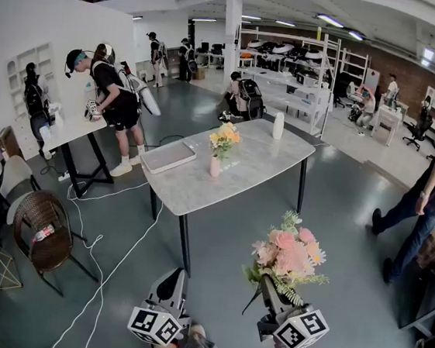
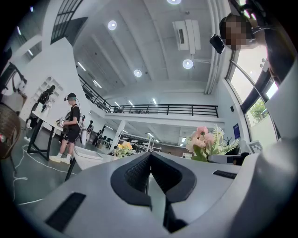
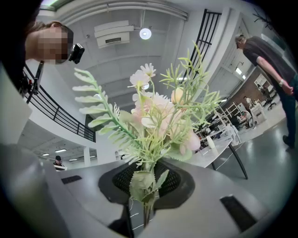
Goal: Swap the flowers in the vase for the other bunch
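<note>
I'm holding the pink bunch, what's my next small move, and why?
Probably step up to the table and bring the empty, shut left gripper toward the yellow flowers: they occupy the vase, well out of reach, while the right gripper clamps the pink bunch.

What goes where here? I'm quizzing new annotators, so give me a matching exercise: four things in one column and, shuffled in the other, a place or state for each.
Things
1. pink bunch
2. yellow bunch
3. left gripper
4. white bottle

Places or states
A. jaws shut, nothing between them
B. in the vase on the table
C. standing near the table's far end
D. clamped by its stems in the right gripper

Pairs: 1-D, 2-B, 3-A, 4-C
</note>
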`<state>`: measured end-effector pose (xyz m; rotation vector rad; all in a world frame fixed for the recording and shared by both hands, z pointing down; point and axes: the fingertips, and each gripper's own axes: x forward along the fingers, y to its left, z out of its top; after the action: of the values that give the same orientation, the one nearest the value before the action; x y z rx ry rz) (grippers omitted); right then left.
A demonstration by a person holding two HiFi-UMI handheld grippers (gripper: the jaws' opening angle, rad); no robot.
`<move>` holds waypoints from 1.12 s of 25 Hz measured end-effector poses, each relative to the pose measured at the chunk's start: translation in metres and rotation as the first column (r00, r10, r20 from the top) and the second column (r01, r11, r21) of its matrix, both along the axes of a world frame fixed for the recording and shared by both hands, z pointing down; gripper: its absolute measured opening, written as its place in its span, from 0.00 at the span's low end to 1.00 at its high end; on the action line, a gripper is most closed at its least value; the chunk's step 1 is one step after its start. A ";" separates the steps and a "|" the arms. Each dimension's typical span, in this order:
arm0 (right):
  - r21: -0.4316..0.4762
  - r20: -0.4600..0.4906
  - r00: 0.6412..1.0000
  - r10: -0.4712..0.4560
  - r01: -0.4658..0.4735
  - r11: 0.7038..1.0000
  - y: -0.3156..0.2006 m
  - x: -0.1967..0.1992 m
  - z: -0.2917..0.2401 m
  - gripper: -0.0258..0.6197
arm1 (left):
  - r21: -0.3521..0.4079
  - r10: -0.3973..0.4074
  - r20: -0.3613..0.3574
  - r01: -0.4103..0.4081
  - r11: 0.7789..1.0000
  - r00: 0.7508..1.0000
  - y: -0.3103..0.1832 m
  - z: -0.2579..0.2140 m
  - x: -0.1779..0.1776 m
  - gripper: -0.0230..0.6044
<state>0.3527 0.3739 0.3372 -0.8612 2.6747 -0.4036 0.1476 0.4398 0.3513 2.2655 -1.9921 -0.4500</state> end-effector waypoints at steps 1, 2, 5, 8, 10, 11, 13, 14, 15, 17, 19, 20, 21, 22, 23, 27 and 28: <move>-0.001 0.001 1.000 0.003 -0.003 1.000 -0.005 0.000 0.002 0.17 | 0.000 0.003 -0.002 -0.003 1.000 1.000 -0.006 0.001 0.000 0.06; -0.003 0.002 1.000 0.006 -0.006 1.000 -0.011 -0.001 0.003 0.17 | -0.001 0.006 -0.003 -0.006 1.000 1.000 -0.013 0.003 0.000 0.06; -0.016 0.000 1.000 0.013 -0.013 1.000 -0.032 -0.006 0.009 0.18 | -0.005 0.020 0.001 -0.020 1.000 1.000 -0.036 0.005 -0.001 0.06; -0.020 -0.009 1.000 0.017 -0.018 1.000 -0.052 -0.020 0.010 0.17 | -0.010 0.036 0.015 -0.036 0.999 0.999 -0.060 0.004 -0.008 0.06; -0.021 -0.008 1.000 0.027 -0.027 0.999 -0.068 -0.031 0.012 0.17 | -0.016 0.047 0.021 -0.046 0.999 0.999 -0.078 0.006 -0.015 0.06; -0.022 -0.008 0.999 0.031 -0.031 0.999 -0.076 -0.038 0.013 0.17 | -0.021 0.050 0.021 -0.050 0.999 0.999 -0.088 0.008 -0.020 0.06; -0.023 -0.017 0.999 0.035 -0.035 0.999 -0.093 -0.051 0.016 0.17 | -0.029 0.055 0.016 -0.055 0.998 0.998 -0.107 0.012 -0.030 0.06; -0.025 -0.024 0.999 0.037 -0.038 0.999 -0.101 -0.057 0.017 0.17 | -0.032 0.058 0.015 -0.058 0.998 0.998 -0.117 0.013 -0.035 0.06; -0.027 -0.031 0.999 0.042 -0.043 0.999 -0.109 -0.063 0.018 0.17 | -0.037 0.062 0.015 -0.062 0.997 0.998 -0.126 0.013 -0.040 0.06; -0.034 -0.038 0.998 0.054 -0.055 0.998 -0.124 -0.072 0.019 0.17 | -0.046 0.074 0.014 -0.073 0.996 0.997 -0.144 0.015 -0.047 0.06; -0.040 -0.041 0.997 0.066 -0.067 0.997 -0.140 -0.081 0.021 0.17 | -0.054 0.087 0.013 -0.086 0.995 0.996 -0.162 0.018 -0.055 0.06; -0.040 -0.043 0.996 0.072 -0.073 0.996 -0.147 -0.086 0.022 0.17 | -0.057 0.093 0.011 -0.093 0.994 0.996 -0.171 0.020 -0.059 0.06; -0.038 -0.045 0.996 0.078 -0.080 0.996 -0.153 -0.091 0.022 0.17 | -0.060 0.099 0.008 -0.098 0.993 0.995 -0.179 0.022 -0.063 0.06; -0.034 -0.047 0.995 0.085 -0.087 0.996 -0.159 -0.095 0.023 0.18 | -0.063 0.104 0.004 -0.104 0.993 0.995 -0.186 0.024 -0.067 0.06; -0.030 -0.048 0.994 0.094 -0.096 0.995 -0.166 -0.100 0.023 0.18 | -0.065 0.111 0.002 -0.111 0.992 0.994 -0.194 0.025 -0.070 0.06; -0.018 -0.050 0.990 0.132 -0.133 0.991 -0.192 -0.121 0.019 0.18 | -0.070 0.141 0.006 -0.140 0.988 0.990 -0.222 0.025 -0.085 0.06; -0.015 -0.051 0.989 0.137 -0.138 0.990 -0.198 -0.126 0.019 0.18 | -0.072 0.147 0.011 -0.146 0.987 0.989 -0.228 0.025 -0.090 0.06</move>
<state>0.2267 0.1758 0.3563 -1.0676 2.6399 -0.3792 0.0578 0.2117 0.3763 2.3575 -1.8011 -0.3434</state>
